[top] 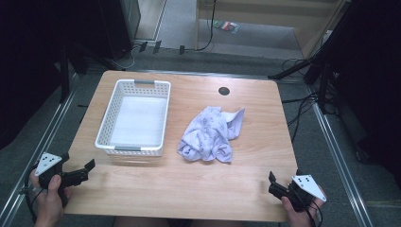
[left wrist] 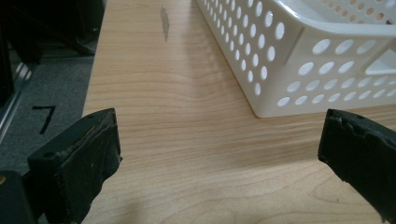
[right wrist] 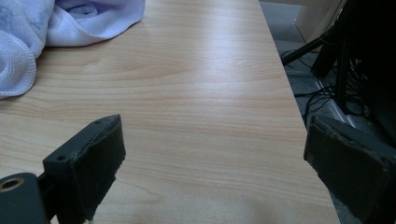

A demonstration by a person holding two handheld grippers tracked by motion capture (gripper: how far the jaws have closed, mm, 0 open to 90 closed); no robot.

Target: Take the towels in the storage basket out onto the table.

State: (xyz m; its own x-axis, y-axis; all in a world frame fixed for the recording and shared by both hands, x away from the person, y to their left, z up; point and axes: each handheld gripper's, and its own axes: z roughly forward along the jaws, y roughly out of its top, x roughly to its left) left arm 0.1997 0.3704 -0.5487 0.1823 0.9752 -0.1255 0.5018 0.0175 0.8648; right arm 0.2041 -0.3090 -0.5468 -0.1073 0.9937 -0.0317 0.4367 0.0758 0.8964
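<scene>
A crumpled pale lilac cloth [top: 210, 135] lies on the wooden table [top: 265, 142], right of centre. An empty white perforated basket [top: 105, 118] stands to the left of it. My left gripper [top: 86, 171] is held at the table's front left corner, open, with nothing between its jaws. In the left gripper view the left gripper [left wrist: 219, 140] looks past the basket's near corner [left wrist: 299, 60]. My right gripper [top: 273, 184] sits at the front right corner, also open and holding nothing. The right gripper view has the right gripper [right wrist: 215, 149] low over bare wood, the cloth [right wrist: 28, 32] far off at upper left.
A small black grommet hole [top: 224, 91] marks the table's far edge. Dark stands and cables [top: 312, 71] crowd the floor to the right. The table's right edge [right wrist: 299, 116] drops off close to my right gripper's outer jaw.
</scene>
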